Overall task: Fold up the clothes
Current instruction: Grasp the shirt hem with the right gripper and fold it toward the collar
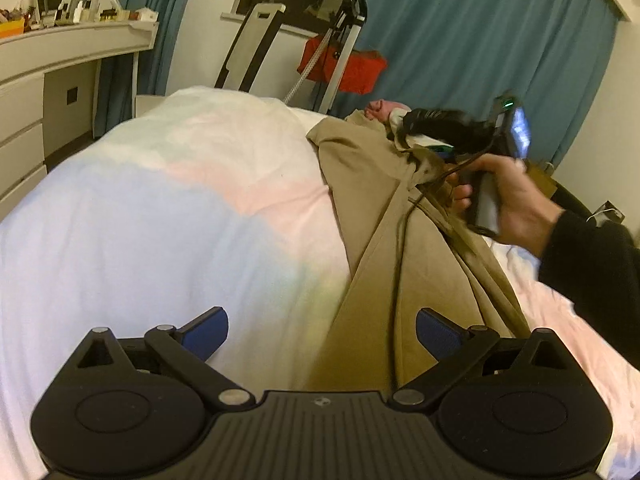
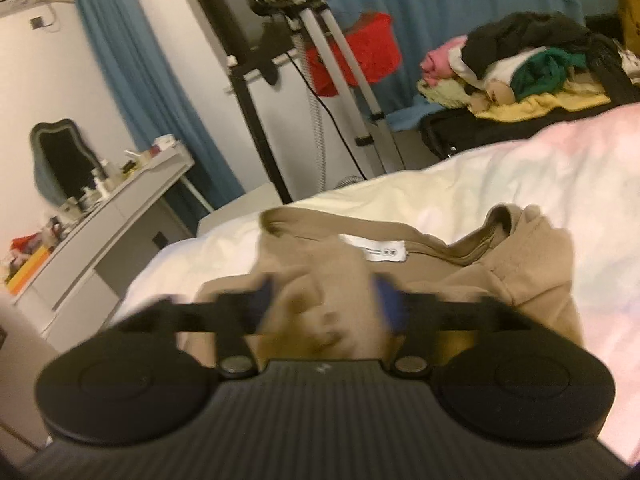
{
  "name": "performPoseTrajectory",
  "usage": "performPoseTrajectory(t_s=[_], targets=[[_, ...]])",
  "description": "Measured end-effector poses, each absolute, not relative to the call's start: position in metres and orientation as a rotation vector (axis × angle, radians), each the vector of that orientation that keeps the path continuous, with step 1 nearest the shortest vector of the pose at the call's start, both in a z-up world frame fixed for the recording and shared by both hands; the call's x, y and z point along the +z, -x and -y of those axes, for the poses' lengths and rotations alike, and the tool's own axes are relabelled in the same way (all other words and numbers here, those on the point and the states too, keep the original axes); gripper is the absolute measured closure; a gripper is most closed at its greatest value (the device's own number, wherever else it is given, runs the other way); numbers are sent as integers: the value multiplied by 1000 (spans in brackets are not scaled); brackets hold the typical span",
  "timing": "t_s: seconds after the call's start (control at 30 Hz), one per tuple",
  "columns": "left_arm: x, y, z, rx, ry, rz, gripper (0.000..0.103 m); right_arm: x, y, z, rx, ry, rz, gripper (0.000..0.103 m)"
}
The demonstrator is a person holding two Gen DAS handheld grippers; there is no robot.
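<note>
The left gripper (image 1: 322, 330) hovers wide open above the tan garment (image 1: 372, 208) lying on the pale duvet (image 1: 168, 208). Farther along, a hand (image 1: 516, 204) grips the right gripper (image 1: 448, 132), which lifts the cloth.

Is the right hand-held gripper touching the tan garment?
Touching. The right wrist view, though blurred, shows tan garment fabric bunched between the right hand-held gripper's blue pads.

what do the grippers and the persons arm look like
Both the left gripper and right gripper have black ribbed bodies, round black discs at each side, silver pivot pins and blue finger pads. The right hand is bare, with a black sleeve.
</note>
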State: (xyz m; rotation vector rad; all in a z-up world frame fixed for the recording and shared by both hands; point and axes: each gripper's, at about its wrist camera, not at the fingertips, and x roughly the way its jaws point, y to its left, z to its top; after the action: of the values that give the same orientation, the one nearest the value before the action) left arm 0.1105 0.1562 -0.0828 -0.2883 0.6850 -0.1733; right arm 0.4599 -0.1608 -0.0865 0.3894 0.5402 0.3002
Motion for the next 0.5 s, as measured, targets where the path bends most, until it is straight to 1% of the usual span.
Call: performPoseTrajectory(t_s=[0.17, 0.23, 0.37, 0.5], targets=[[-79, -112, -164, -197, 324, -718, 4, -47, -389, 168, 359, -381, -509, 27], [-74, -107, -163, -213, 326, -722, 4, -36, -347, 176, 375, -393, -496, 27], [-64, -97, -162, -226, 331, -774, 4, -30, -255, 199, 365, -454, -503, 27], [-58, -92, -172, -218, 410, -896, 7, -34, -179, 222, 337, -521, -525, 26]])
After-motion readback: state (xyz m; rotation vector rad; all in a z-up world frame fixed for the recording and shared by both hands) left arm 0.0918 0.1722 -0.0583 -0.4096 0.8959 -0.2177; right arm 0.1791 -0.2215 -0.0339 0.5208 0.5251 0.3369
